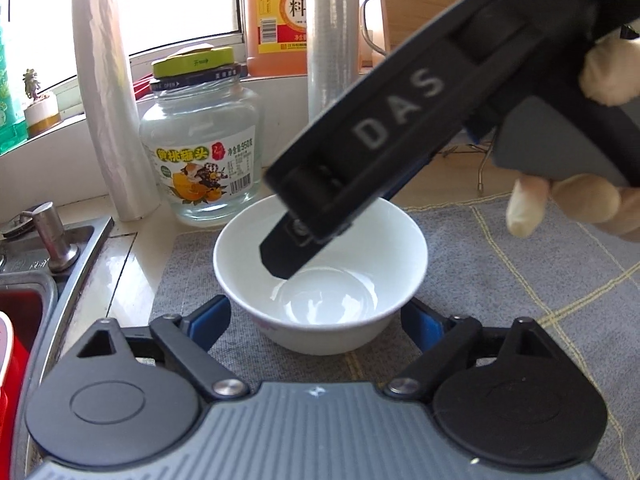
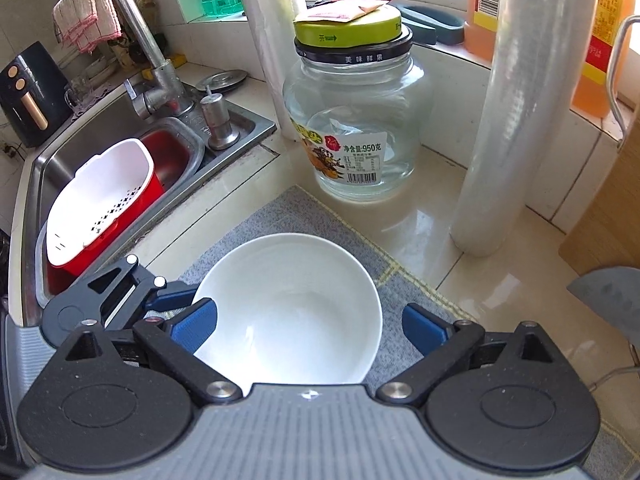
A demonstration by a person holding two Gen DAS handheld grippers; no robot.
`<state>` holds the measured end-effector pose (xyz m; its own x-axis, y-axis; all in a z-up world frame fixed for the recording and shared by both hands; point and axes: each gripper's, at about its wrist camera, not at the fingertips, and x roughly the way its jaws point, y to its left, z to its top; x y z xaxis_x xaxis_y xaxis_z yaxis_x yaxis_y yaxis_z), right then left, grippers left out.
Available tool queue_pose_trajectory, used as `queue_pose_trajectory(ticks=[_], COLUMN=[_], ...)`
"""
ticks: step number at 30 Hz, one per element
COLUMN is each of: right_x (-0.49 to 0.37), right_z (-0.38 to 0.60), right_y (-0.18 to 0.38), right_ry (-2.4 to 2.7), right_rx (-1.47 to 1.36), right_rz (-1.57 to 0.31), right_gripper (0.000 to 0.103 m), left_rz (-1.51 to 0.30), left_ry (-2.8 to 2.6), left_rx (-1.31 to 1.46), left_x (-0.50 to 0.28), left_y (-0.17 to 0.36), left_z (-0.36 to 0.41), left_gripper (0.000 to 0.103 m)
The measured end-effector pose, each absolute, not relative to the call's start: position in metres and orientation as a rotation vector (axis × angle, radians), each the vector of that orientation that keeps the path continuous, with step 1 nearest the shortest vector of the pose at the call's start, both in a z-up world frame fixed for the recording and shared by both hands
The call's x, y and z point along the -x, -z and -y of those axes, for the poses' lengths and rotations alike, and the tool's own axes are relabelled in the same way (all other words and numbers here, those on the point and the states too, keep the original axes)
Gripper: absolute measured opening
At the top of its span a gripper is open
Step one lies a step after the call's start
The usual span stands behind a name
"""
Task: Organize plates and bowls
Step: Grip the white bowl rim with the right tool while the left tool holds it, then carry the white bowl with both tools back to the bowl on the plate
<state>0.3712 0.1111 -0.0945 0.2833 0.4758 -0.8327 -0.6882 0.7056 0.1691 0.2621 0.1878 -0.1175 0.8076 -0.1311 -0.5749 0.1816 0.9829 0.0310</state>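
Tools [image 1: 316, 316] flanking white bowl [image 1: 320, 280], not gripping

Home kitchen: sink [image 2: 60, 168], faucet [image 2: 136, 36].

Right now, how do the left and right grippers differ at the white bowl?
The left gripper comes in low, pads flanking the white bowl's lower wall; the right gripper tilts steeply from above, one finger over the rim. The right gripper's other pad stands clear; the left gripper's sit close. Both bracket the same bowl.
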Motion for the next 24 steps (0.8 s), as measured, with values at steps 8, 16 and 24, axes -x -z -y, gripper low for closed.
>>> queue_pose_trajectory(ticks=[8, 16, 24], right_x=[-0.379, -0.384, -0.383], right_z=[-0.115, -0.115, -0.116], right_y=[0.099, 0.101, 0.099], right_ry=[-0.823, -0.817, -0.834], right_rx=[0.22, 0.205, 0.206], right_rz=[-1.035, -1.036, -1.037], right_gripper=[0.082, 0.082, 0.078], left_rz=[-0.591, -0.591, -0.602], left_ry=[0.166, 0.166, 0.169], left_rx=[-0.109, -0.124, -0.124], left_x=[-0.257, -0.255, -0.256], left_y=[0.115, 0.113, 0.112], left_z=[-0.184, -0.181, -0.183], left_gripper=[0.088, 0.088, 0.088])
